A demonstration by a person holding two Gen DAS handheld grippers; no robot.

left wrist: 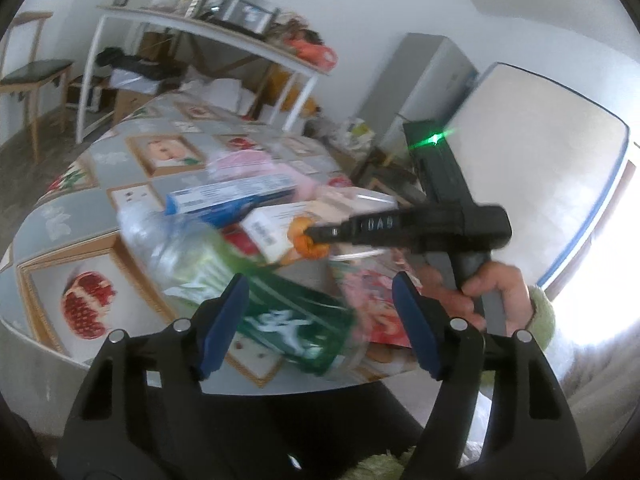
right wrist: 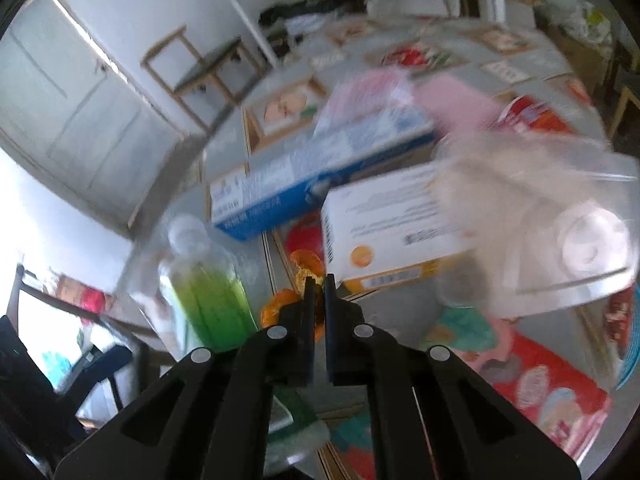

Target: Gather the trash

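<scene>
Gripper on my right point(right wrist: 318, 284) is clenched on a scrap of orange peel point(right wrist: 308, 266) at the tips; my left gripper point(left wrist: 320, 320) hangs released over the bottle. Across the bench point(left wrist: 72, 236) the trash lies in a heap: the plastic bottle with the green label point(left wrist: 240, 292) on its side nearest me, the blue carton point(left wrist: 236, 196) behind it, the white-and-orange box point(right wrist: 392, 220) just beside the peel. The bottle looks light, smooth and crushable, so I judge the labelled middle the best hold. The cartons seem stiff and light. The peel is soft and tears easily; pinch it gently.
</scene>
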